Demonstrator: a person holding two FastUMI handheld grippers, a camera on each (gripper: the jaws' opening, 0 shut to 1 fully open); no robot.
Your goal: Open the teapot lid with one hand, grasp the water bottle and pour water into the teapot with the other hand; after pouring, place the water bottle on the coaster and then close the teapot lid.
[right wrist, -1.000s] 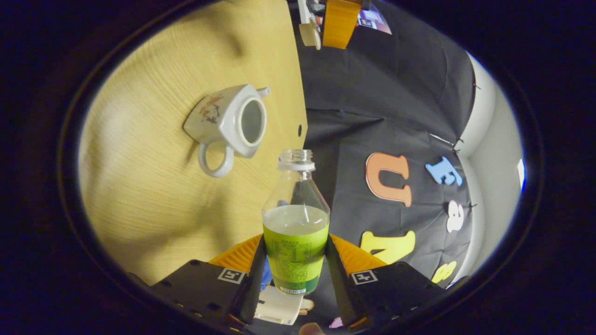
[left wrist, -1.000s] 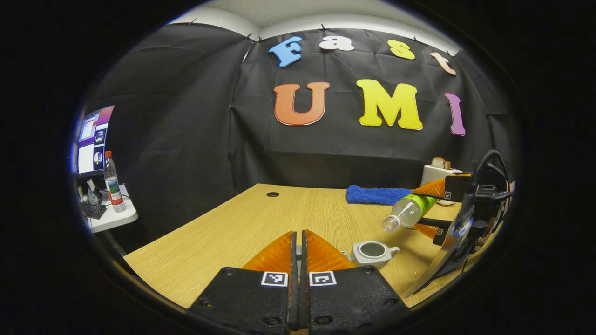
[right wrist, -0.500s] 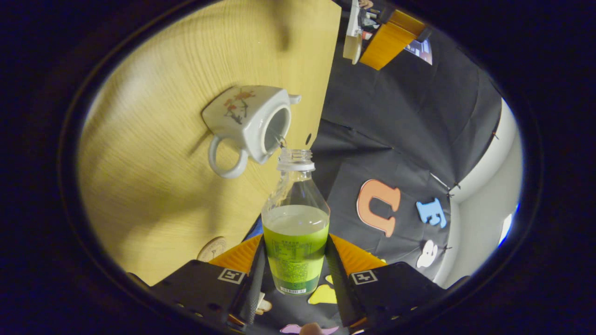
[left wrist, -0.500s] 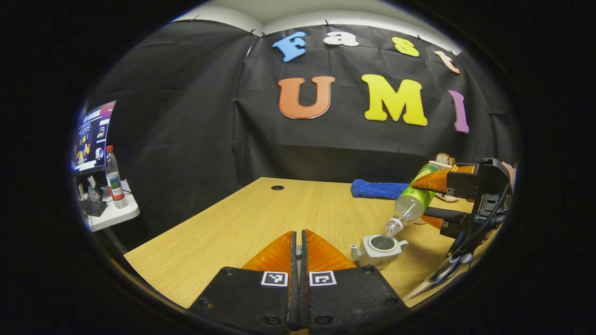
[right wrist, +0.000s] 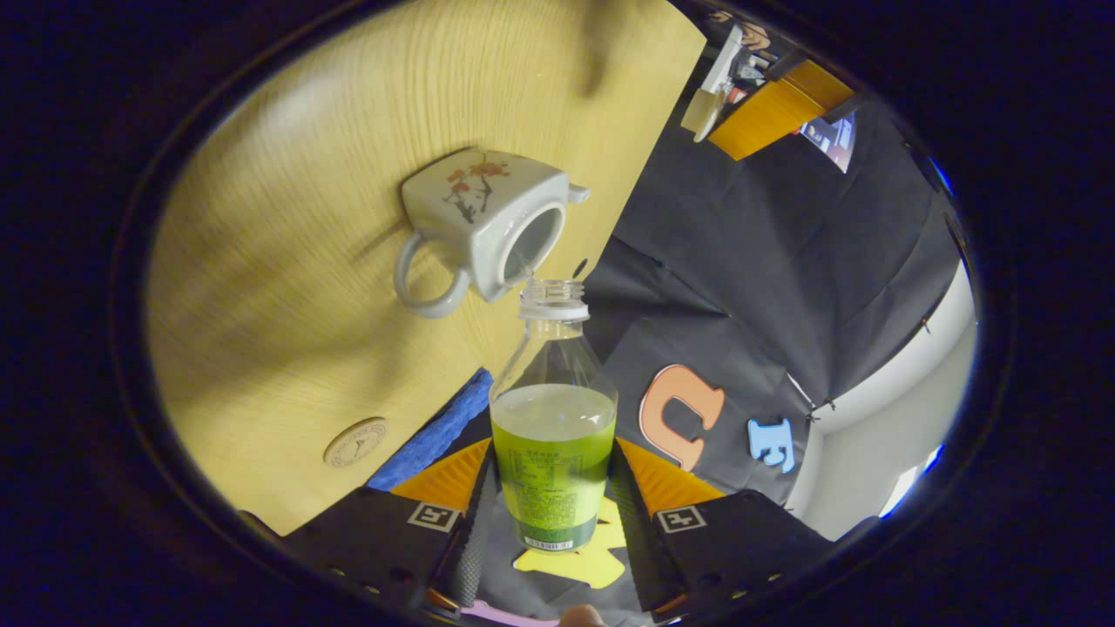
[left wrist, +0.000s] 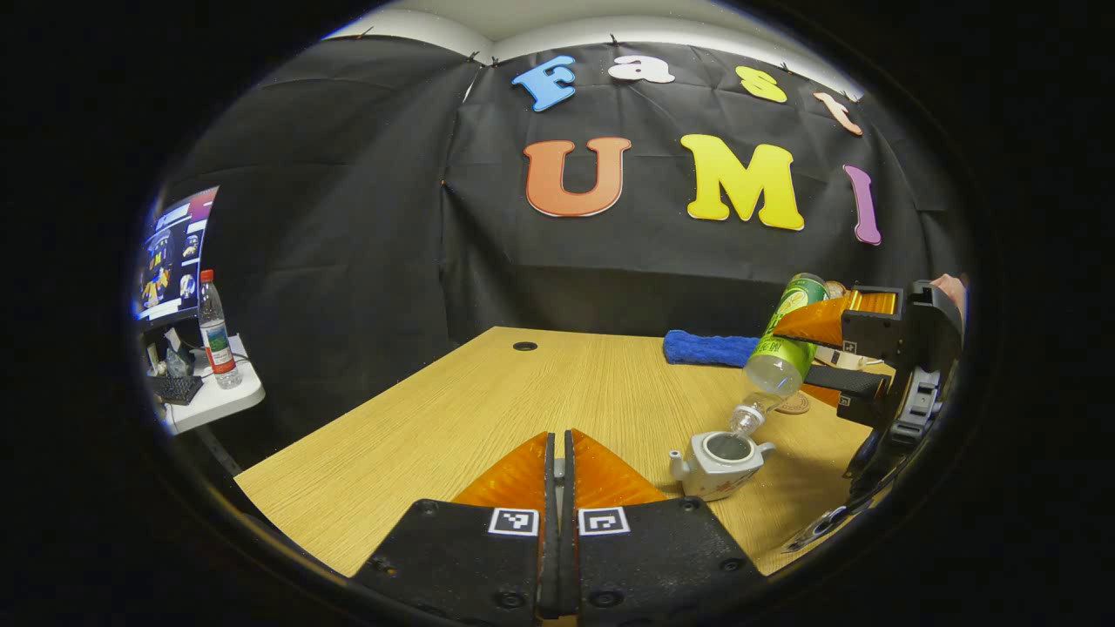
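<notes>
Clear plastic water bottle with green label (right wrist: 552,453) clamped between right gripper (right wrist: 551,488) fingers, tilted mouth-down just over open white ceramic teapot (right wrist: 484,228) ahead. Left gripper (left wrist: 558,470) fingers pressed together, lid hidden.

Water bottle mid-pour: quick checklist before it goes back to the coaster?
1. Right gripper shut on water bottle: ok.
2. Bottle mouth over the open teapot: ok.
3. Teapot upright on table: ok.
4. Coaster free, beside blue cloth: ok.
5. Lid in left gripper, fingers closed: ok.
6. Teapot fill level: cannot tell.
</notes>
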